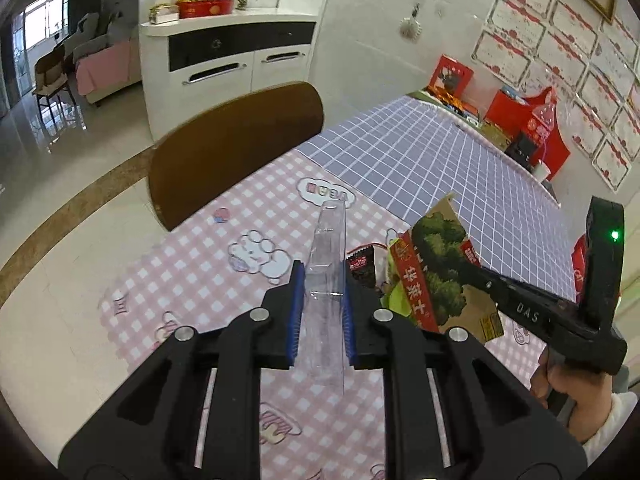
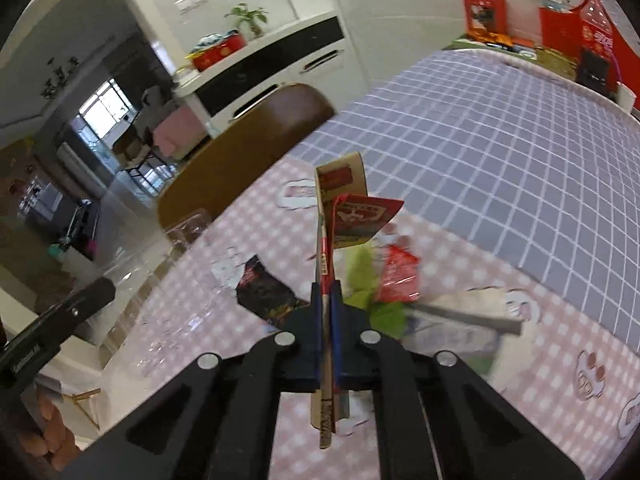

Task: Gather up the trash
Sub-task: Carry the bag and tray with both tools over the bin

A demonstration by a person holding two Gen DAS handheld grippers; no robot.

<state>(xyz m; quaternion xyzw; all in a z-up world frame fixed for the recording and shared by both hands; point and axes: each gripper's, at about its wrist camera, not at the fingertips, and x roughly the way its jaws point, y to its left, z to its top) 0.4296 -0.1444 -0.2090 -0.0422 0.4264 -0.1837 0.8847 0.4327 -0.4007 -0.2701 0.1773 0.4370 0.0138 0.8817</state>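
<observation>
My left gripper (image 1: 321, 284) is shut on a clear plastic tray (image 1: 326, 264), held upright above the pink checked tablecloth (image 1: 192, 264). My right gripper (image 2: 327, 294) is shut on a flattened cardboard box (image 2: 326, 240) printed with green vegetables and red edges; it also shows in the left wrist view (image 1: 440, 276). On the table beyond lie a black snack wrapper (image 2: 264, 292), a green wrapper (image 2: 366, 280), a red packet (image 2: 400, 276) and a grey flat piece (image 2: 468, 312). The clear tray also shows in the right wrist view (image 2: 188, 224).
A brown chair back (image 1: 236, 148) stands at the table's left edge. A purple grid cloth (image 1: 432, 160) covers the far table. Red boxes (image 1: 528, 120) stand by the wall at the far right. A white cabinet (image 1: 232, 64) is behind the chair.
</observation>
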